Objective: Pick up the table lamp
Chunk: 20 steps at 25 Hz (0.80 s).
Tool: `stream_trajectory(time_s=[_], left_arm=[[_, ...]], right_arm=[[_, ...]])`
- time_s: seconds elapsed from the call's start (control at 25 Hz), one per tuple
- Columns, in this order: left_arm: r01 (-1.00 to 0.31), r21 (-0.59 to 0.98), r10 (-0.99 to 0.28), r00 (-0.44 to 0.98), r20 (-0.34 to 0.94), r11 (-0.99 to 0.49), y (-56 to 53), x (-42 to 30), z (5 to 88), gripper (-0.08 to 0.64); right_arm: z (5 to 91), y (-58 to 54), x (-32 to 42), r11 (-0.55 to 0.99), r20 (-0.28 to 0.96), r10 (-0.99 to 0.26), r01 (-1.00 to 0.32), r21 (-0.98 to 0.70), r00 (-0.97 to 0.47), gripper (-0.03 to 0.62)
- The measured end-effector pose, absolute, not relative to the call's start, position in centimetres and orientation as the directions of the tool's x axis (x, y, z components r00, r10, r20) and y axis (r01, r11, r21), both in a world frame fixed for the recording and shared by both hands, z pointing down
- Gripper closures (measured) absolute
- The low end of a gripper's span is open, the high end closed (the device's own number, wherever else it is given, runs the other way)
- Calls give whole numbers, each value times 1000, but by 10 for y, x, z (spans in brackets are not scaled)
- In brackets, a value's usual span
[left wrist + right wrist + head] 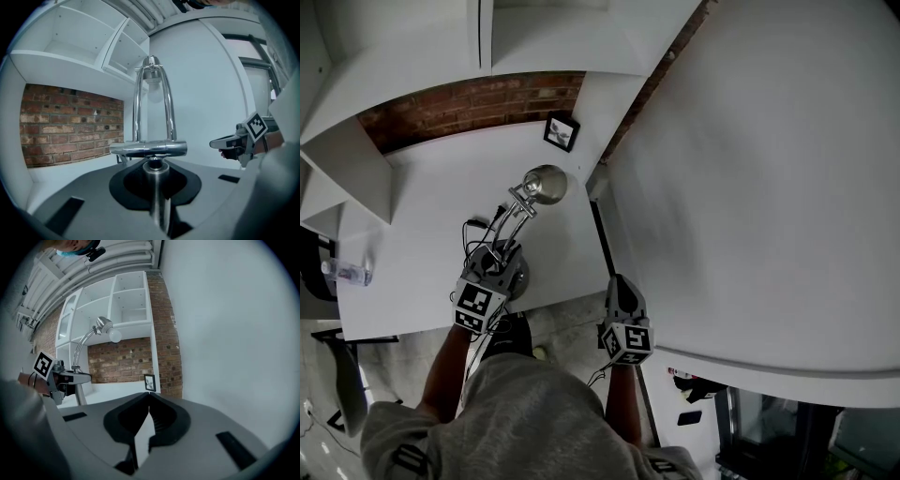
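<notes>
We have the table lamp [523, 211] in the left gripper [155, 171]. In the left gripper view its jaws pinch the thin upright post [158, 206], just under the short cross bar [149, 149]. The 2 chrome arms [137, 108] rise from this bar. The lamp is on the white surface [422, 216], near the front edge, and its head [546, 184] leans toward the brick wall [469, 105]. We cannot tell if the round base [519, 274] is already off the surface.

The right gripper [149, 397] is in the air, to the right of the lamp and well apart from it. Its jaws are pressed together at the tips and nothing is between them.

We judge the lamp to be stiff, all metal and rather heavy at the base. The polished chrome is probably slippery, so the narrow post can turn or slide inside the jaws. The grip low on the post, close to the weight, seems to us a good place. The arms look jointed and may swing when we lift. The bulb [114, 336] is fragile and should stay away from the wall and from the small picture frame [562, 130]. A black cable [476, 228] lies beside the base and could pull on the lamp.
</notes>
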<state>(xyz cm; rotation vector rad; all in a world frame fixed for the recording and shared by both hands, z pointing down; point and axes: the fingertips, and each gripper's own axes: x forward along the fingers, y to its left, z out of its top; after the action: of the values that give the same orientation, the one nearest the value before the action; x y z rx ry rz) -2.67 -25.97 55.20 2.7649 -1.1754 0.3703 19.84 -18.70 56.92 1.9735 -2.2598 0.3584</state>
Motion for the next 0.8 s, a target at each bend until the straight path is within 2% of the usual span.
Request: stream_trajectory(time_s=[0.8], left_arm=[[-776,-44,-768,611,192,-629,-192,-46,485,511]], right_arm=[[521,-153,187,200,118,-970,-973,-115,-213,569]])
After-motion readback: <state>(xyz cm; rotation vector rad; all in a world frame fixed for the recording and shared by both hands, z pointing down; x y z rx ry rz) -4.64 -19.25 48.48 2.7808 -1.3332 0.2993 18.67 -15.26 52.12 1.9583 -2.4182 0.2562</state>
